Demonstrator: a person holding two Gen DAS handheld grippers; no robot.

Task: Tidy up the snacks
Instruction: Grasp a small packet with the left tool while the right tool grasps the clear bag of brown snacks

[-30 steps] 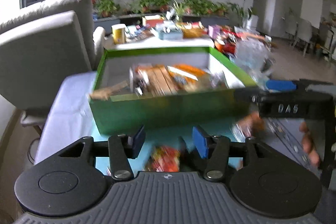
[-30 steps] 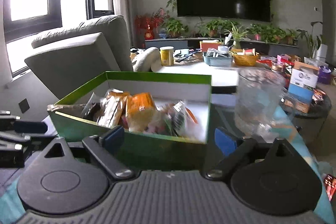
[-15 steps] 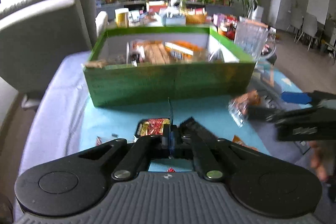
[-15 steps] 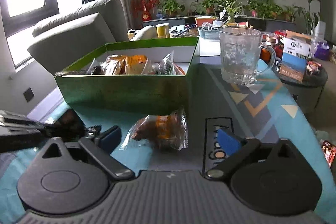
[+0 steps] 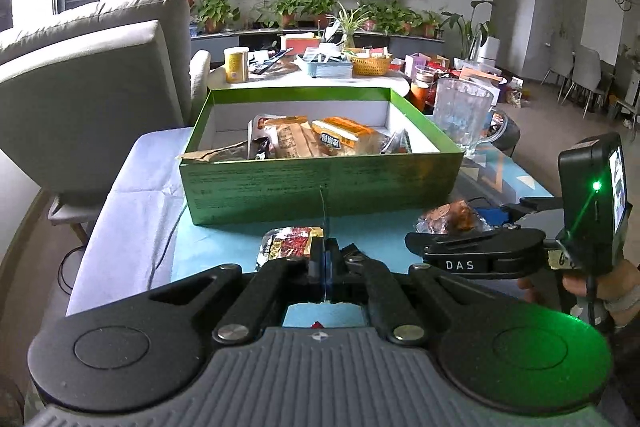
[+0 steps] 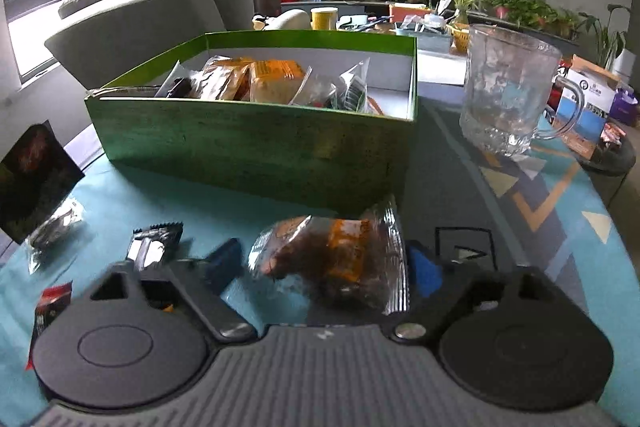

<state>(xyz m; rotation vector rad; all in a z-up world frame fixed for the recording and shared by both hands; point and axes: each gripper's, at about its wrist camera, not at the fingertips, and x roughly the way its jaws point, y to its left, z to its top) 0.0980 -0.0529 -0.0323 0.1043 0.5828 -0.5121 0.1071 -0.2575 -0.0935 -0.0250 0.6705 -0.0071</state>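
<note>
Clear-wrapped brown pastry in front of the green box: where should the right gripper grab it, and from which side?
Grip the clear-wrapped pastry across its bulging middle, coming from the near side. It lies flat between the right gripper pads, whose jaws have just been closing; the crimped ends are thin and slippery.

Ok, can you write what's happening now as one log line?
left tool: shut on red packet | right tool: just been closing around clear-wrapped snack, grip unclear | green box: partly filled
</note>
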